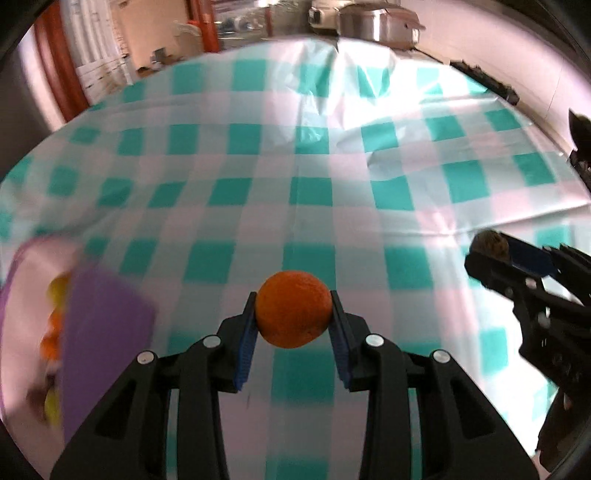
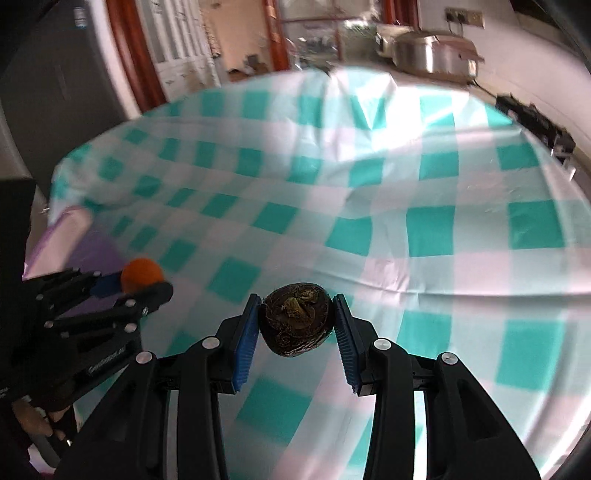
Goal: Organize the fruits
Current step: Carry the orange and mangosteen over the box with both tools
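My left gripper [image 1: 294, 314] is shut on an orange fruit [image 1: 294, 309] and holds it above the checked tablecloth [image 1: 295, 192]. A purple container [image 1: 103, 339] with several yellow and orange fruits [image 1: 55, 317] sits at the left, blurred. My right gripper [image 2: 296, 319] is shut on a dark brown wrinkled fruit [image 2: 296, 319], also above the cloth. In the left wrist view the right gripper [image 1: 487, 254] shows at the right with the brown fruit [image 1: 489, 244]. In the right wrist view the left gripper [image 2: 147, 284] shows at the left with the orange fruit [image 2: 142, 274], in front of the purple container [image 2: 74, 240].
The teal-and-white cloth [image 2: 369, 221] covers the whole table and is wrinkled toward the back. A metal cooker [image 1: 376, 22] stands beyond the far edge. A black power strip [image 2: 535, 125] lies at the right edge. An orange door frame [image 2: 133, 48] stands behind.
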A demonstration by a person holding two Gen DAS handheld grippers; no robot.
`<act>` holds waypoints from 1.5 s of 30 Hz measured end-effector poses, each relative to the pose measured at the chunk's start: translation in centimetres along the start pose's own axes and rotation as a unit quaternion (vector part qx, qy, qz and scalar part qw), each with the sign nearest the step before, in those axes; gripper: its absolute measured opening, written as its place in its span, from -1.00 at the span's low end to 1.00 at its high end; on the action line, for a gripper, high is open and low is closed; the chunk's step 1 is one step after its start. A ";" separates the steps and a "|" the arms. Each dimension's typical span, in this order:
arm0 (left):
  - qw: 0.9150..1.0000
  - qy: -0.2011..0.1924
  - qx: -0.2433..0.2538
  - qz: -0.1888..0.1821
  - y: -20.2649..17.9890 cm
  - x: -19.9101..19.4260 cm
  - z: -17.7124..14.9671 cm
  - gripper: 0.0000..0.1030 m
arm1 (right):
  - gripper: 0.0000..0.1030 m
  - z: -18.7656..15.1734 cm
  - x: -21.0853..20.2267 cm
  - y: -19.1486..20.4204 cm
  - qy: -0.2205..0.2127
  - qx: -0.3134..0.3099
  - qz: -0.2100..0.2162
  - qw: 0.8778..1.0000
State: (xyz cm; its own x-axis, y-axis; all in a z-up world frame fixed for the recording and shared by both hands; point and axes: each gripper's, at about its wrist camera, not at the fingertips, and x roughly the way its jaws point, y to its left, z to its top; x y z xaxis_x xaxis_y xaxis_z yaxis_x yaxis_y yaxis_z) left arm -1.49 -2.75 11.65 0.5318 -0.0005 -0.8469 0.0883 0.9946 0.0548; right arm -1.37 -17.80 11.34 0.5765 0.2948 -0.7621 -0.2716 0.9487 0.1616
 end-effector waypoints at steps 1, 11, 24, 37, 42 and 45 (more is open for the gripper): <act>1.000 -0.005 -0.003 0.005 0.3 -1.3 -0.9 -0.30 | -0.24 -0.2 -1.3 0.4 -0.005 -0.004 0.005 1.000; 0.996 -0.061 -0.031 0.061 1.1 -15.4 -9.3 -0.29 | -0.24 -3.6 -12.6 5.8 -0.064 -0.055 0.063 0.994; 0.989 -0.066 -0.093 0.095 8.6 -19.3 -13.6 -0.29 | -0.24 -3.9 -15.0 14.7 -0.076 -0.112 0.111 0.985; 0.992 -0.026 -0.100 0.075 23.1 -14.6 -12.8 -0.29 | -0.23 -0.7 -6.3 26.7 -0.028 -0.120 0.110 0.986; 0.994 0.004 -0.089 0.059 28.3 -11.7 -12.7 -0.29 | -0.23 -0.1 -2.5 30.7 -0.003 -0.107 0.098 0.989; 0.995 0.024 -0.084 0.051 31.4 -9.7 -12.4 -0.29 | -0.23 0.1 -0.1 32.9 0.020 -0.095 0.090 0.991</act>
State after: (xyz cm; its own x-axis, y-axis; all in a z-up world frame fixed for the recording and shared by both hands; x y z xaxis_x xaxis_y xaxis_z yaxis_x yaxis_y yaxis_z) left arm -14.35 29.78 15.04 0.4904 0.1030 -0.8654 -0.1088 0.9925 0.0565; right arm -10.34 13.42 16.78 0.4753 0.4489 -0.7567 -0.5095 0.8416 0.1793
